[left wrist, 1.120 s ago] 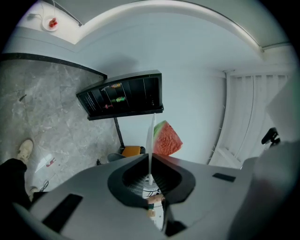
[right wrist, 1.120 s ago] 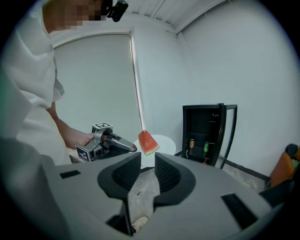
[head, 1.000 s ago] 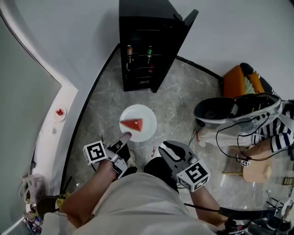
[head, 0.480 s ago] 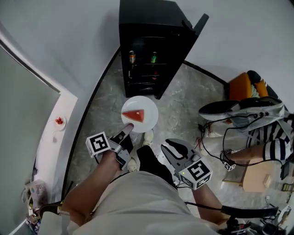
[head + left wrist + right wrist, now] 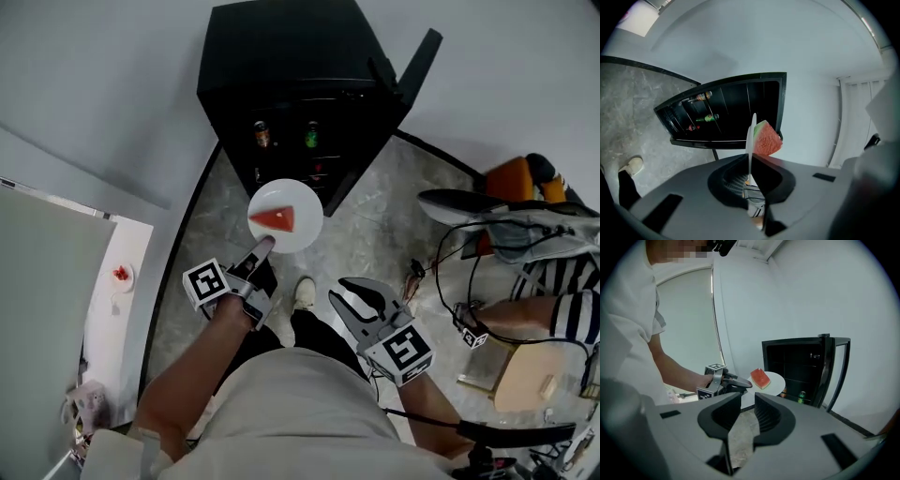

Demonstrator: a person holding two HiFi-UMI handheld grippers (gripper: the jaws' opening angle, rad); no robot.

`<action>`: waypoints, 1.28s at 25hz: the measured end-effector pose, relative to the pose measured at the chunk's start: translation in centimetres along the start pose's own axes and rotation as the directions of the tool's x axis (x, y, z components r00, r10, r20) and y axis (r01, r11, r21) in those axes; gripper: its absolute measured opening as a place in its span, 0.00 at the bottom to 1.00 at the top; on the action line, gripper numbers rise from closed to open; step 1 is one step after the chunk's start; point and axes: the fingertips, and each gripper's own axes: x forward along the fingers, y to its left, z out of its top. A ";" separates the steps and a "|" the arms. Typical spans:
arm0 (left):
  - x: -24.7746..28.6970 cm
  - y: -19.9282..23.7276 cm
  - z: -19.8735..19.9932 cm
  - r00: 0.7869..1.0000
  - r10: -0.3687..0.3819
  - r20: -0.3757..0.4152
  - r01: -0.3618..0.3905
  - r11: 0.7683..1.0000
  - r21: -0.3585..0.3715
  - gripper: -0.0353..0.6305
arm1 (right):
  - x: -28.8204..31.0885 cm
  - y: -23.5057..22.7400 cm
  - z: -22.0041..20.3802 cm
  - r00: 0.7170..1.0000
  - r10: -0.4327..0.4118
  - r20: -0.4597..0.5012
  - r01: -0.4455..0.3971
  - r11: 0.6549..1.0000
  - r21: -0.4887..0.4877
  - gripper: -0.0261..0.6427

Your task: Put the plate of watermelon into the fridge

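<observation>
A white plate [image 5: 302, 208] carries a red watermelon wedge [image 5: 277, 219]. My left gripper [image 5: 265, 246] is shut on the plate's near rim and holds it level in the air, just in front of the black fridge [image 5: 300, 66]. The fridge door [image 5: 414, 64] stands open to the right, and two bottles [image 5: 262, 134] show on a shelf inside. In the left gripper view the plate [image 5: 751, 136] is edge-on between the jaws, with the wedge [image 5: 766, 139] beside it. My right gripper [image 5: 361, 298] hangs lower right, open and empty. Its view shows the plate [image 5: 776, 379] before the fridge [image 5: 801, 364].
A seated person in striped sleeves [image 5: 562, 314] is at the right, beside an orange chair [image 5: 511, 183], trailing cables [image 5: 450, 281] and a wooden stool [image 5: 525, 370]. A white ledge at the left holds a small dish of red pieces [image 5: 120, 275]. The floor is grey marble.
The plate, held in my left gripper, has moved forward to the open fridge, which now looms closer. The right gripper has followed, still open.
</observation>
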 end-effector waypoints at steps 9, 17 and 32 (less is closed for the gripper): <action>11.2 1.3 -1.4 0.994 0.054 0.098 -0.060 0.997 0.057 0.09 | -5.3 -6.4 -3.0 0.998 0.056 -0.017 -0.056 0.998 0.021 0.19; 21.0 2.4 2.8 0.988 0.093 0.125 -0.095 0.995 0.015 0.09 | -5.5 -12.4 1.0 0.997 -0.013 -0.071 0.015 0.999 0.031 0.19; 36.2 7.4 10.2 0.985 0.120 0.122 -0.121 0.993 0.007 0.09 | 0.4 -19.3 2.8 0.996 -0.002 0.084 0.021 0.972 -0.234 0.19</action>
